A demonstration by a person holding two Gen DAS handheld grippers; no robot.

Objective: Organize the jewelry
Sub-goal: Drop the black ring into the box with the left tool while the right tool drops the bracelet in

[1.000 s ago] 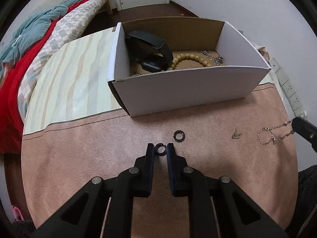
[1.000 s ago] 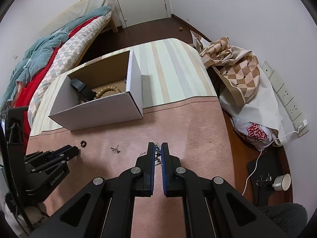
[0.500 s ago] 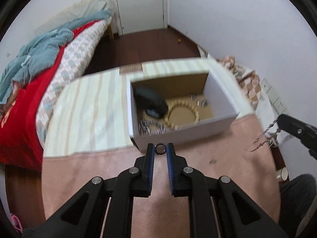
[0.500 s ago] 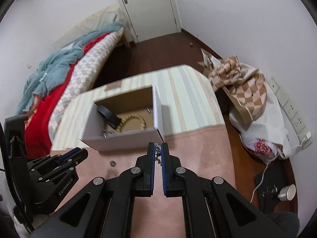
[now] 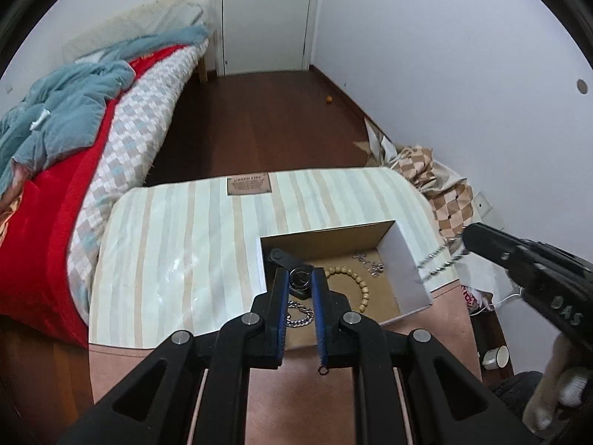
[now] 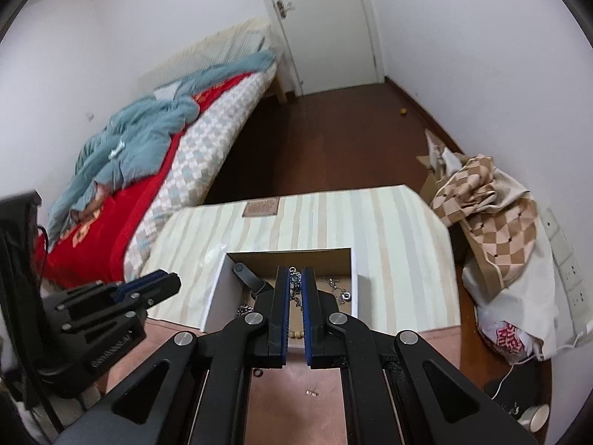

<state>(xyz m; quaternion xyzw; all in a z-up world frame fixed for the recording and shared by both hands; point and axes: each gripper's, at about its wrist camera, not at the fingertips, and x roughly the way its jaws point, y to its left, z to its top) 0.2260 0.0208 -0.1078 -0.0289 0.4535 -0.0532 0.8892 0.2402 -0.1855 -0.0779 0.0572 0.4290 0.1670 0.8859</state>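
An open white cardboard box [image 5: 411, 270] [image 6: 217, 296] stands on the table and holds a black watch [image 5: 281, 257], a wooden bead bracelet [image 5: 361, 287] and silver chains [image 5: 298, 315]. My left gripper [image 5: 299, 278] is shut on a small dark ring [image 5: 301, 276] and holds it above the box. My right gripper [image 6: 295, 278] is shut on a silver chain bracelet [image 6: 294, 287], which dangles over the box; in the left wrist view the chain [image 5: 439, 261] hangs at the box's right wall.
A small dark ring [image 5: 322, 371] [image 6: 258, 372] and a small earring [image 6: 312, 393] lie on the pink tabletop [image 5: 296, 408]. A striped cloth [image 5: 178, 244] covers the far table. A bed [image 5: 55, 170] stands left; bags [image 6: 493, 222] lie right.
Both grippers rose and moved forward from the tabletop to above the box. The left carries the ring, the right carries the chain bracelet.
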